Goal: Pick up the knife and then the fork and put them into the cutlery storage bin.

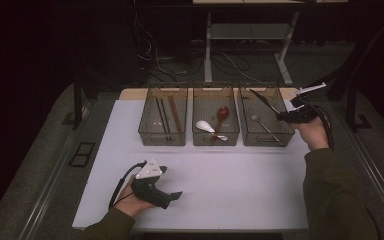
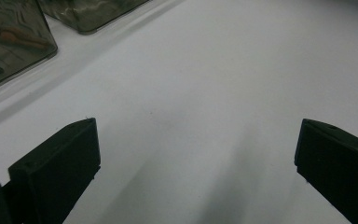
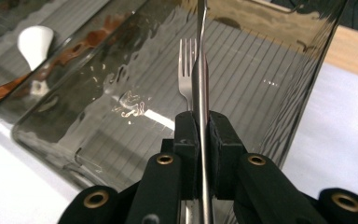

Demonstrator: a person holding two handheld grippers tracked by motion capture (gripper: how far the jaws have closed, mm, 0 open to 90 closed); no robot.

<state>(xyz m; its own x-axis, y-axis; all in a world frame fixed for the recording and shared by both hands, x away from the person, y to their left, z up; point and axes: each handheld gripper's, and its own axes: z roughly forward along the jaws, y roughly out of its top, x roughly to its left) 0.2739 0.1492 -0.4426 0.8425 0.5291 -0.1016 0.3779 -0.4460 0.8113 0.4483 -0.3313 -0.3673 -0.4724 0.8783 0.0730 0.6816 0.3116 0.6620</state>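
Right now my right gripper (image 3: pixel 200 133) is clamped on a thin metal utensil (image 3: pixel 200 84) over the right-hand bin (image 1: pixel 283 136) near the tabletop's far edge; its tip is cut off, hiding its kind. A fork (image 3: pixel 187 70) lies below. My left gripper (image 2: pixel 196 163) rests spread apart near the front edge.

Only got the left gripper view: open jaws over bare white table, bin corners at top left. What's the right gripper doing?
Observer: The right gripper is shut on a slim metal utensil, holding it over the right bin.
Operator: Anything already in that bin?
Observer: A fork lies on its floor.
Operator: And the middle one?
Observer: The middle bin holds a white spoon and a brown spoon.
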